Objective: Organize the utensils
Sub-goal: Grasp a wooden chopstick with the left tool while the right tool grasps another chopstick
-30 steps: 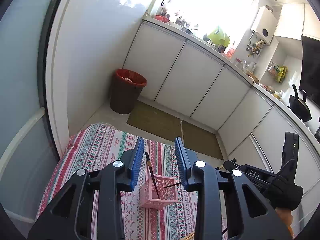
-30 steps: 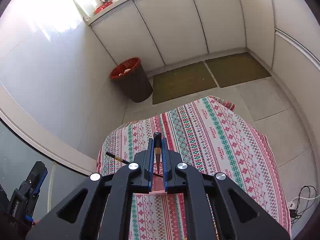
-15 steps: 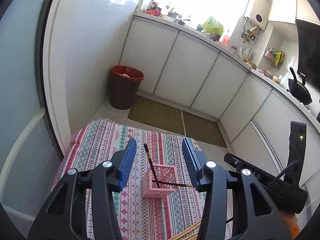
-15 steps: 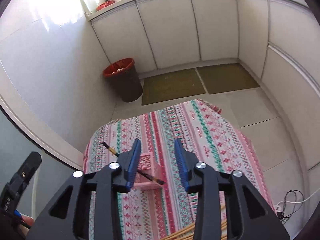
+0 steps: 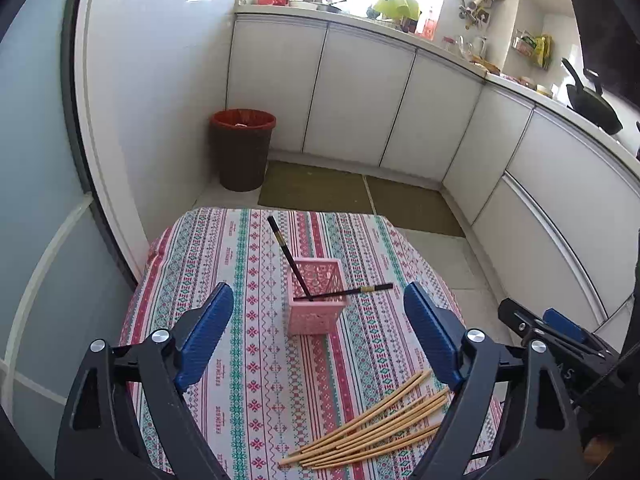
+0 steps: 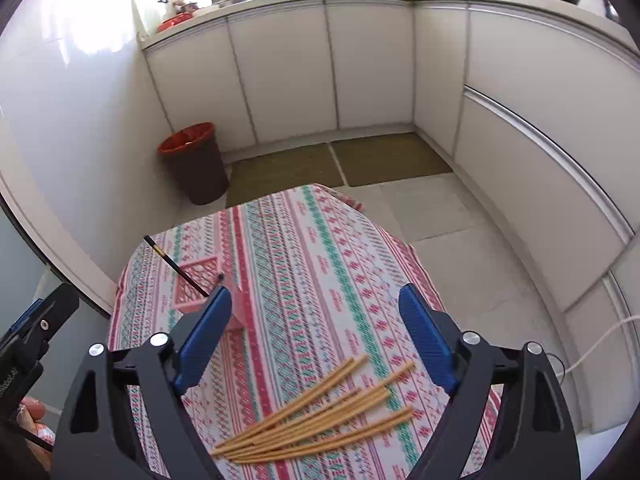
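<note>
A pink lattice holder [image 5: 316,300] stands upright on the patterned tablecloth [image 5: 240,264]. Two black chopsticks [image 5: 289,254] lean in it, one to the far left, one [image 5: 352,291] to the right. Several bamboo chopsticks [image 5: 372,428] lie loose near the table's front edge. My left gripper [image 5: 320,340] is open and empty, above the table just in front of the holder. In the right wrist view my right gripper [image 6: 316,340] is open and empty above the bamboo chopsticks [image 6: 320,416], with the holder [image 6: 204,284] to its left, partly hidden by a finger.
A dark bin with a red rim [image 5: 242,148] stands on the floor beyond the table by the wall. White kitchen cabinets [image 5: 360,100] run along the back and right. Two olive mats [image 6: 340,164] lie on the floor. The other gripper [image 5: 560,340] shows at right.
My right gripper has let go of the black chopstick, which now rests in the holder. Both grippers opened wide and pulled back, bringing the bamboo chopsticks into view.
</note>
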